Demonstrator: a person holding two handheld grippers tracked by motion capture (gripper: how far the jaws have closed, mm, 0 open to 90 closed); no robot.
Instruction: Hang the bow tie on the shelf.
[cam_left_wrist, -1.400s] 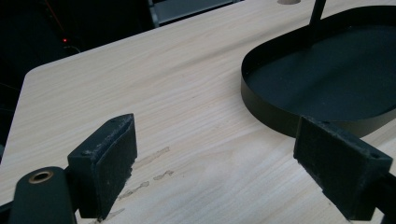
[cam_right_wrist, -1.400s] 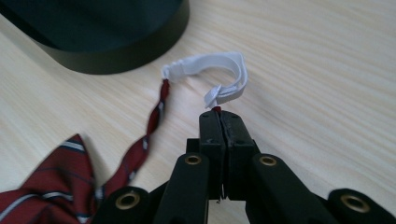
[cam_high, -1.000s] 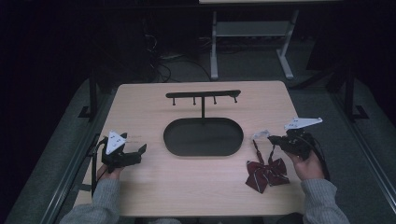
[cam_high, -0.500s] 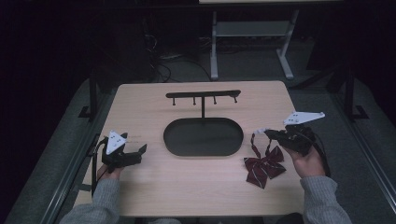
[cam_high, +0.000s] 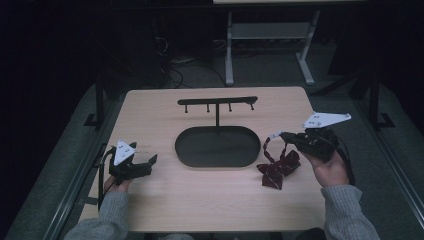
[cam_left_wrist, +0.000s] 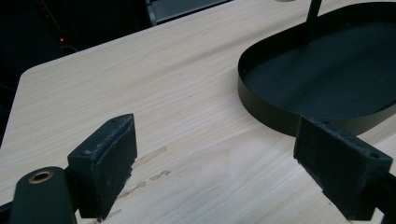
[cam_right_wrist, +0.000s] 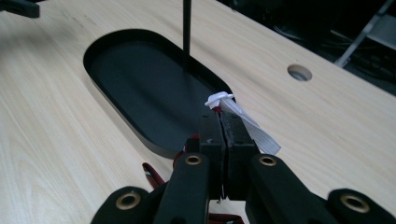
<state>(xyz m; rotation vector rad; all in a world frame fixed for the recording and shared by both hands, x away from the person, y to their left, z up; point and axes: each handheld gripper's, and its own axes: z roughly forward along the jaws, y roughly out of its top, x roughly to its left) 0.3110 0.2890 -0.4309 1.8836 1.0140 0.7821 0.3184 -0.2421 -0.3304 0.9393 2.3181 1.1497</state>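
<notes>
Right gripper (cam_high: 281, 135), jaws pinching the white strap end (cam_right_wrist: 243, 119) of the dark red bow tie (cam_high: 278, 167), which hangs near the table's right edge. Hook stand (cam_high: 218, 102) lies up-left, across the table's middle. Left gripper (cam_left_wrist: 219, 172) spread, empty, farther off.

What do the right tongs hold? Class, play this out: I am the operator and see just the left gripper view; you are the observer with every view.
Observer: The right tongs are shut on the white strap of a dark red bow tie.
Operator: Where is that bow tie?
Observer: In the high view it is just right of the black oval tray.
Operator: What does the tray's post carry?
Observer: A black bar with four small hooks, all bare.
</notes>
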